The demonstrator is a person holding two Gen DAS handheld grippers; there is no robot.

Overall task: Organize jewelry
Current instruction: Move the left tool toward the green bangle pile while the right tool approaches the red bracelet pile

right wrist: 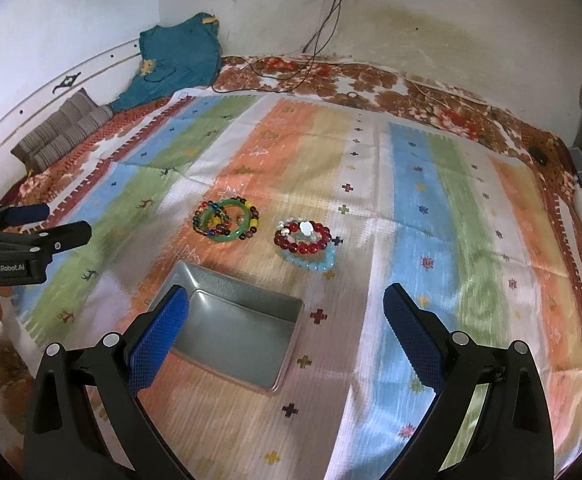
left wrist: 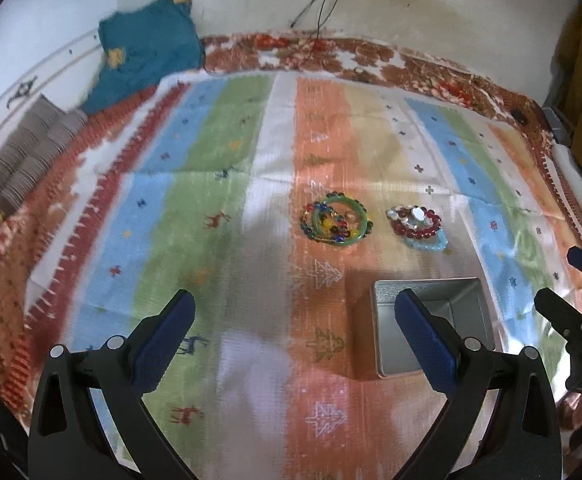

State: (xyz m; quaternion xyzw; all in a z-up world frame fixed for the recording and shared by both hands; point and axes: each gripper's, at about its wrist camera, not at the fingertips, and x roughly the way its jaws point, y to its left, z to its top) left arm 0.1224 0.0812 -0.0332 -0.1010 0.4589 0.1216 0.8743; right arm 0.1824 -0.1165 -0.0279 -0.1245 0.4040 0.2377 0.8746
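Two jewelry piles (right wrist: pixel 227 220) (right wrist: pixel 305 242) lie beyond the empty tin (right wrist: pixel 231 328); left gripper (left wrist: pixel 295 320) and right gripper (right wrist: pixel 287 312) gape wide, holding nothing.

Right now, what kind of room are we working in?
Probably a bedroom: the striped spread covers what looks like a bed against the wall, with a folded striped blanket and teal cloth at one end.

White lettering "GenRobot.AI" stands on the black body of the left gripper (right wrist: pixel 31 224), seen from the right wrist.
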